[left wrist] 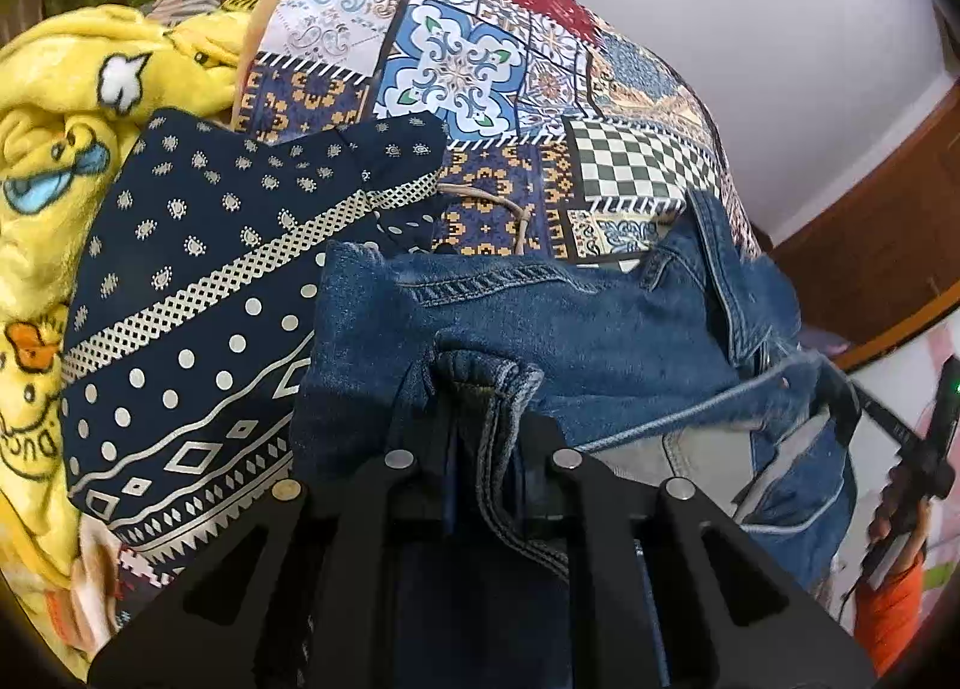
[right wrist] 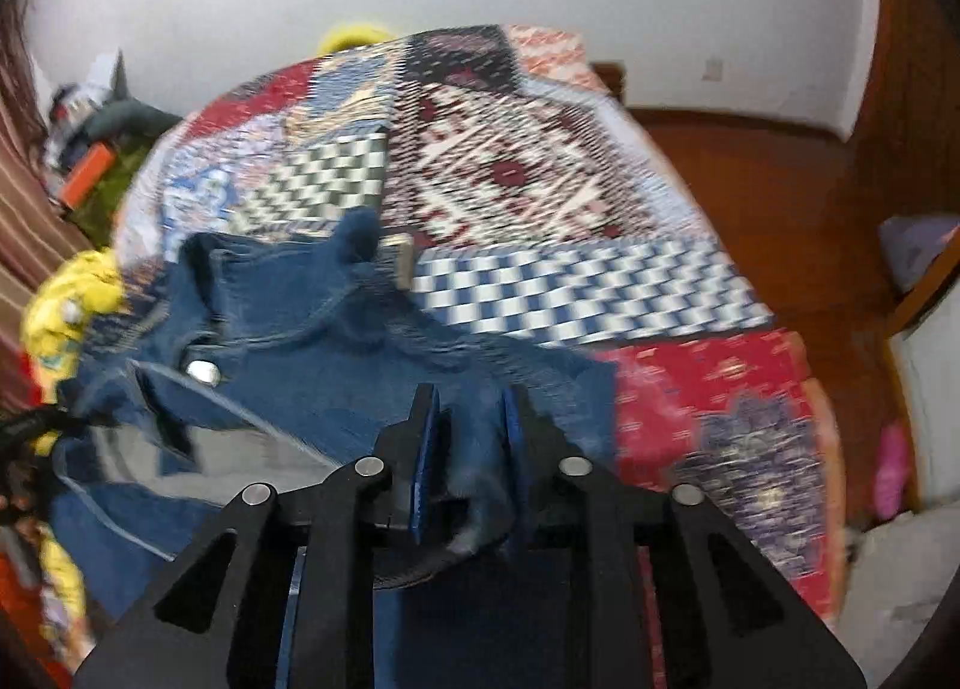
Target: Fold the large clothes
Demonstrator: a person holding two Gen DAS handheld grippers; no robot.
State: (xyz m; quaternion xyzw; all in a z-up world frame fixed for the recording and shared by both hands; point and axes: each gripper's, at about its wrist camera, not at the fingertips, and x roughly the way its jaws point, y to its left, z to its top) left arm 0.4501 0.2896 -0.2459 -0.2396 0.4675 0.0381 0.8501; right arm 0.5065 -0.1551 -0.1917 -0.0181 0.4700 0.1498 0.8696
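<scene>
A pair of blue denim jeans [left wrist: 570, 329] lies bunched on a patchwork bedspread [left wrist: 480, 59]. My left gripper [left wrist: 480, 419] is shut on a folded hem of the jeans, with denim bunched between its fingers. In the right wrist view the jeans [right wrist: 336, 341] spread to the left, waist button [right wrist: 203, 371] showing. My right gripper [right wrist: 471, 431] is shut on a fold of the jeans between its blue pads [right wrist: 423, 467]. The right gripper also shows at the right edge of the left wrist view [left wrist: 912, 449].
A navy patterned garment [left wrist: 198, 299] lies left of the jeans, beside a yellow duck-print blanket [left wrist: 54, 179]. The bedspread [right wrist: 570, 209] covers the bed. A wooden floor [right wrist: 780, 179] is on the right. Clutter [right wrist: 90, 161] sits at the far left.
</scene>
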